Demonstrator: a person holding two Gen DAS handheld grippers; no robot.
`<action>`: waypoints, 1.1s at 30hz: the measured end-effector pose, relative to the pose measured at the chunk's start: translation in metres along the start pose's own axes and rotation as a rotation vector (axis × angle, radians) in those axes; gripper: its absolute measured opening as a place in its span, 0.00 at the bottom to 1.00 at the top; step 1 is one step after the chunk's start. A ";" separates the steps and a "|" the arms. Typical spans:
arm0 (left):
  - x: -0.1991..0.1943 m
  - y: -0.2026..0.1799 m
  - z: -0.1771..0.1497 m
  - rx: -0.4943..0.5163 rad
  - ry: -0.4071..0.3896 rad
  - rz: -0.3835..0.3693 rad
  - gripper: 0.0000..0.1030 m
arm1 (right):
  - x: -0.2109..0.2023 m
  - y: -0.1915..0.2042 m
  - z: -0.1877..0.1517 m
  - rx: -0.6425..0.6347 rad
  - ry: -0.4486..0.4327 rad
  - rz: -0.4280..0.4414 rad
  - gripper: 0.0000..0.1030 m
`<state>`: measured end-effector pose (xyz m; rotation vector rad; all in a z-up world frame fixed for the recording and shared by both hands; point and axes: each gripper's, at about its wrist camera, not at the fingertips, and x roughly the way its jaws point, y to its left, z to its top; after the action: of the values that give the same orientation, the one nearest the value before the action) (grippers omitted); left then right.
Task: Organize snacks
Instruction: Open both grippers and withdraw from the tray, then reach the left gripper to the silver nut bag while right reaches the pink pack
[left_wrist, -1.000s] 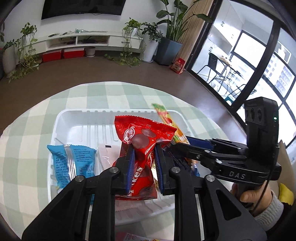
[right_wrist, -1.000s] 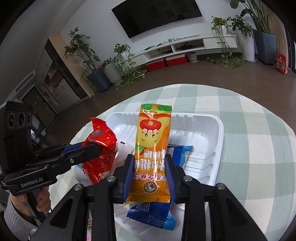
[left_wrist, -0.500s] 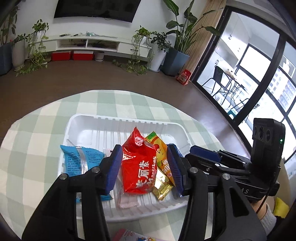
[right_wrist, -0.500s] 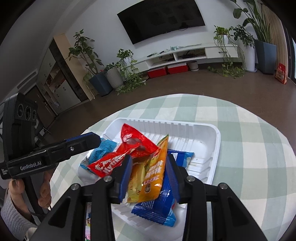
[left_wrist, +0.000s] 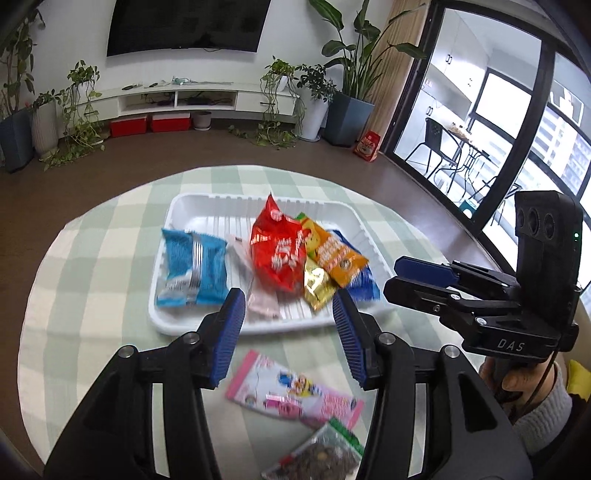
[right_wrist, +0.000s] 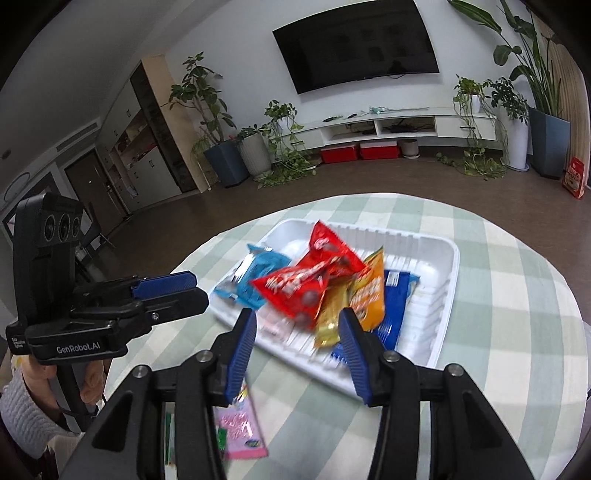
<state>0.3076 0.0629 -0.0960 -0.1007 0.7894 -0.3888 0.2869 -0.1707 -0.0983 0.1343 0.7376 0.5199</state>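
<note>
My left tongs stand parted with nothing between the blue pads, hanging over the near rim of the white tray. My right tongs are opening as I look, and nothing is pinched between them either; the orange packet just beyond them lies loose in the tray.

The snacks sit heaped in that tray on the checked counter: a red packet on top, a gold one under it, a dark blue one beneath the orange, and a light blue one lying apart to the side. Two more wait on the counter just under my left tongs, a pink packet and a clear bag with a green top.

I judge all of these light, crinkly and slippery, soft enough to buckle. The pink one lies flat, so I would take it by an edge or crimped seal, not squeeze its middle.

The red packet carries white lettering I cannot make out. The tong bodies read "DAS" and "GenRobot.AI".
</note>
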 end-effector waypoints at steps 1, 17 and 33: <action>-0.004 -0.001 -0.007 0.002 0.005 0.006 0.46 | -0.002 0.004 -0.004 -0.006 0.004 0.003 0.49; -0.042 -0.020 -0.077 0.089 0.071 0.064 0.46 | 0.012 0.042 -0.052 -0.080 0.114 0.020 0.49; -0.039 -0.032 -0.098 0.174 0.122 0.064 0.46 | 0.027 0.047 -0.065 -0.128 0.173 0.007 0.55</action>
<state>0.2035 0.0537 -0.1317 0.1110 0.8737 -0.4043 0.2410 -0.1205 -0.1486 -0.0276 0.8699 0.5887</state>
